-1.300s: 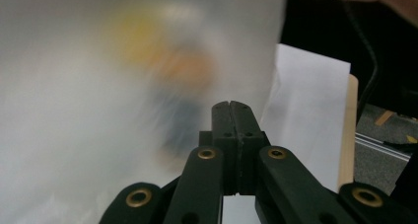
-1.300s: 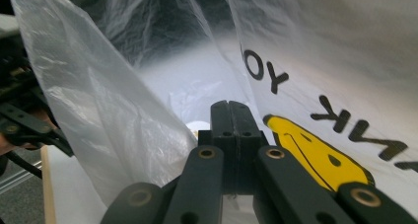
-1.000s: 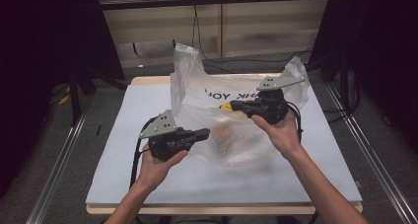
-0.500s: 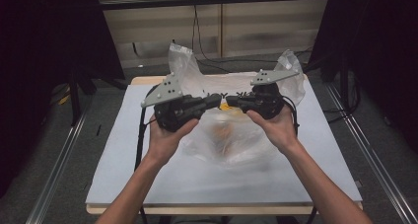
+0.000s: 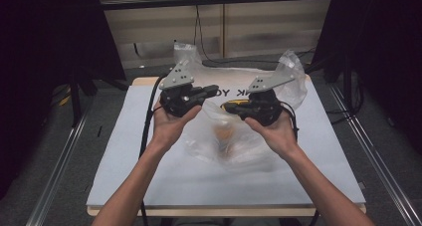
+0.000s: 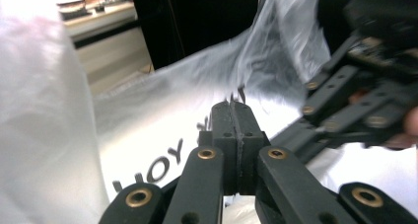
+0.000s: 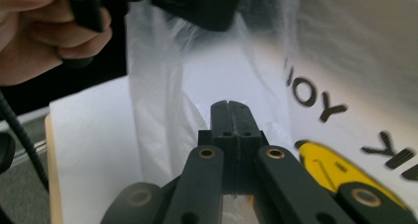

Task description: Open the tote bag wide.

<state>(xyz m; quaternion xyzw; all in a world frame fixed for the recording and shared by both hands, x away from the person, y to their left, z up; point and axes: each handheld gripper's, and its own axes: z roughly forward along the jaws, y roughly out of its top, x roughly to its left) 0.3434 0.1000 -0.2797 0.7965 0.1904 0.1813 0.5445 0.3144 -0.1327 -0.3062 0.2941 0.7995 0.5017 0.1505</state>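
Dark curtains flank the white worktop (image 5: 149, 186), where a clear plastic bag (image 5: 234, 136) printed with black lettering lies mid-surface. Above it, the left claw (image 5: 215, 90) and right claw (image 5: 226, 106) hover tip to tip, both clenched; whether they pinch the bag's film is unclear.

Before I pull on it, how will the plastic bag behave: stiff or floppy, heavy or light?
Probably floppy: the bag is thin, see-through and wrinkled, and its handles stand crumpled. It looks light, so a pull would likely drag the film across the table rather than lift it cleanly. The glossy film may slip between smooth fingers. Something orange inside could shift.
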